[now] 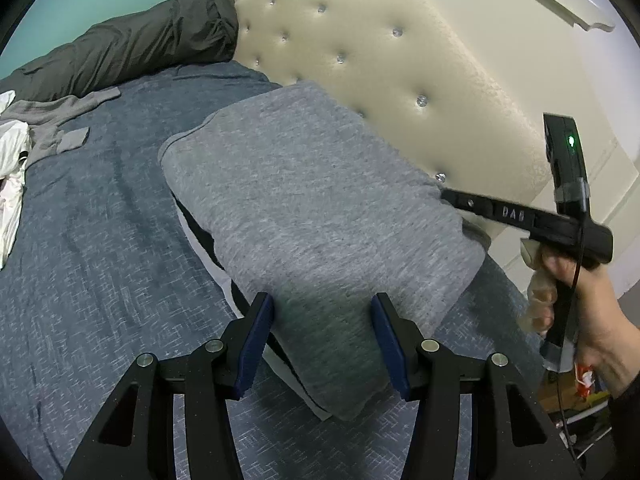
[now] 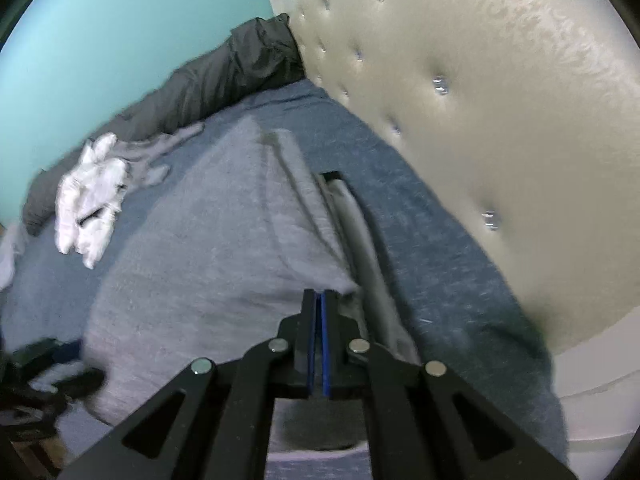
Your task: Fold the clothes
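Bedding and surroundings: blue-grey bed [image 1: 100, 240] with cream tufted headboard [image 1: 400, 60]; dark rolled duvet [image 1: 140, 48], white garment [image 1: 12, 168] and loose grey garment [image 1: 52, 120] lie at your far side. Folded grey garment [image 1: 312, 208] sits near the headboard. Your left gripper [image 1: 322, 340] stands apart astride its near edge. Your right gripper [image 2: 319, 308], pads together, meets its other edge; whether cloth is pinched, you cannot tell.

A grey knit garment [image 1: 316, 208] lay folded into a thick rectangular stack on the blue bedspread [image 1: 100, 240], beside the headboard [image 1: 400, 60].
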The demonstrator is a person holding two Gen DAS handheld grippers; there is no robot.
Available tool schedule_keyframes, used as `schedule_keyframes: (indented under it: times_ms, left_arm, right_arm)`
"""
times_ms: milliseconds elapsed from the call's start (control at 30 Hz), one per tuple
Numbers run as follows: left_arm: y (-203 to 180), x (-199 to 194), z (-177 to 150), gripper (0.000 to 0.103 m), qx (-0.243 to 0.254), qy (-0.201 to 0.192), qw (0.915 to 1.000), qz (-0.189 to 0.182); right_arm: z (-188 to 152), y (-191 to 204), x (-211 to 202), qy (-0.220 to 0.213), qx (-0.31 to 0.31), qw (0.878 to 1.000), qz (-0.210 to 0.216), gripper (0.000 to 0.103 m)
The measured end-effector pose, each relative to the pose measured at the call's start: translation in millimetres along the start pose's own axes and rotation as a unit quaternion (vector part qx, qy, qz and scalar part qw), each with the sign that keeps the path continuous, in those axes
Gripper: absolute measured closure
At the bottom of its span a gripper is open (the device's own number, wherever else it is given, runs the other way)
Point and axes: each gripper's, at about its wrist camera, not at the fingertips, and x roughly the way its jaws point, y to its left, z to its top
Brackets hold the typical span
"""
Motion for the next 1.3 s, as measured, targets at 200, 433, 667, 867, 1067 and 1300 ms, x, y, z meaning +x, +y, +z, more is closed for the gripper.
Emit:
schedule_keyframes:
  times_ms: [200,433,667,867,1067,1300]
  left_arm:
    - [-3,1,1,0.048,0.0,0.001,1.0,0.005]
    - [-1,0,2,0.048,0.0,0.0,1.0,0.008]
    - [-4,-2,2,0.048,0.003,0.001,0.9999,0.016]
    - [-5,1,3,0.048,0.008,0.001,0.9999,0.014]
    - [-4,2,4,0.048,0.01,0.005,0.9998,0.019]
    - [-5,-12,9,0.048,0.009,0.006,0.9995,0.029]
  right_arm:
    - [-19,-21,9,0.015,0.03,0.999,-0.008,0.103]
    - [-6,-29,-38,-0.072,0.057,0.996,0.002,0.103]
    - [7,10,-16,-0.048,0.002,0.999,0.026,0.103]
    - [-2,0,17,-0.008,0.034,0.999,0.013,0.103]
    - [-8,-4,25,0.002,0.044,0.999,0.004,0.103]
    - [1,5,-4,-0.026,0.051,0.998,0.005,0.103]
